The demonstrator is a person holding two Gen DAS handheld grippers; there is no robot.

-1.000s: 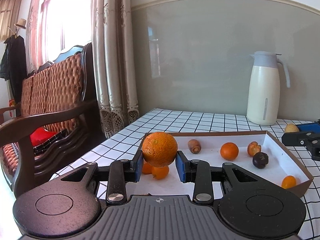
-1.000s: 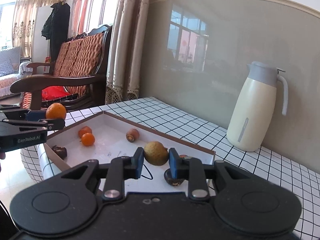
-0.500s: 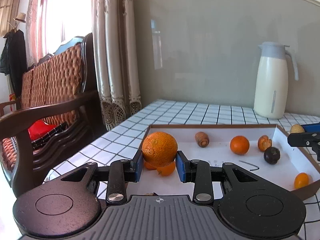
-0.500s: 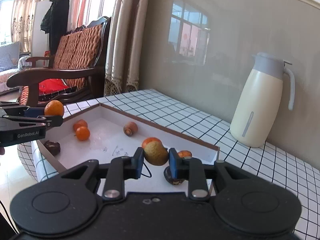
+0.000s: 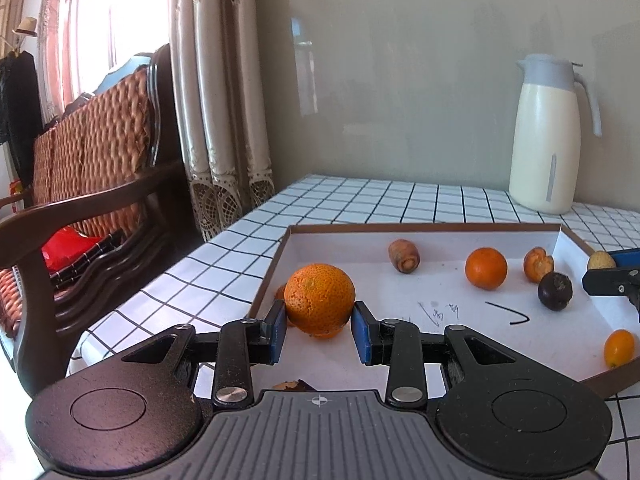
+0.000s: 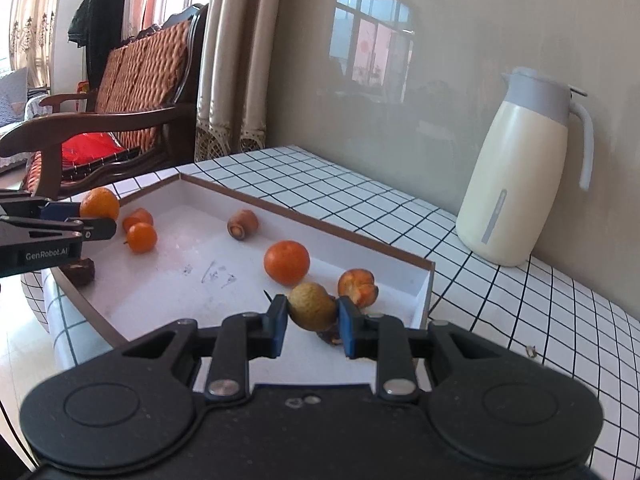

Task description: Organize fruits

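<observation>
Nearest, the left gripper (image 5: 319, 326) pinches a big orange (image 5: 320, 305) between its blue pads, holding it over the near left corner of the tray (image 5: 424, 227). The right gripper (image 6: 313, 322) is clamped on a small yellowish-brown fruit (image 6: 312, 306) just inside the tray's right end.

In the left wrist view, a small yellow-orange fruit (image 5: 619, 347) lies on the white tray floor at about four o'clock of the big orange. A dark purple fruit (image 5: 555, 291) sits at three o'clock, with a split orange piece (image 5: 538, 265) just beyond it. A round tangerine (image 5: 486, 268) lies at two o'clock, and a brown rolled piece (image 5: 404, 256) at one o'clock, near the far wall.

Farther back on the checked tablecloth (image 5: 360, 204) stands a cream jug (image 5: 546, 136) against the wall. A wooden chair (image 5: 92, 184) and curtain (image 5: 220, 100) stand at ten o'clock.
</observation>
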